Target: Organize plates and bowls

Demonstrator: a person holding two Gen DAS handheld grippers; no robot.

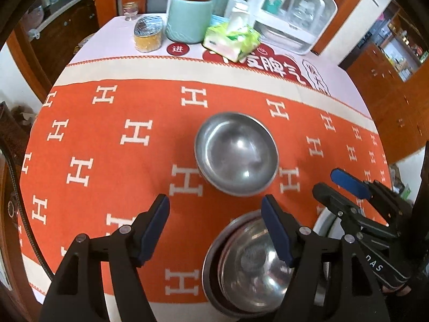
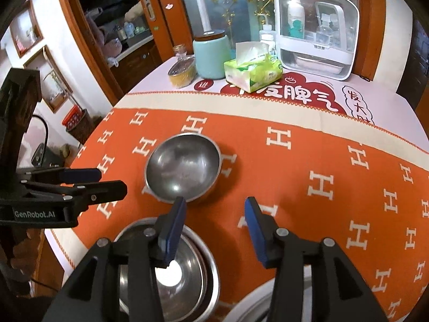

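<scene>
A single steel bowl [image 1: 236, 154] stands upright on the orange cloth in mid-table; it also shows in the right wrist view [image 2: 183, 167]. A stack of nested steel bowls [image 1: 249, 271] sits at the near edge, also in the right wrist view [image 2: 174, 271]. A white plate's rim [image 1: 323, 221] shows beside the stack, and its edge shows at the bottom of the right wrist view [image 2: 249, 306]. My left gripper [image 1: 215, 214] is open and empty above the stack's left side. My right gripper [image 2: 214, 209] is open and empty, hovering between the stack and the single bowl; it shows in the left wrist view [image 1: 332, 185].
At the table's far side stand a mint canister [image 1: 187, 17], a green tissue pack [image 1: 232, 40], a foil-covered tin [image 1: 148, 33], a small glass jar [image 1: 130, 10] and a white storage box with bottles [image 1: 297, 13]. Wooden cabinets surround the table.
</scene>
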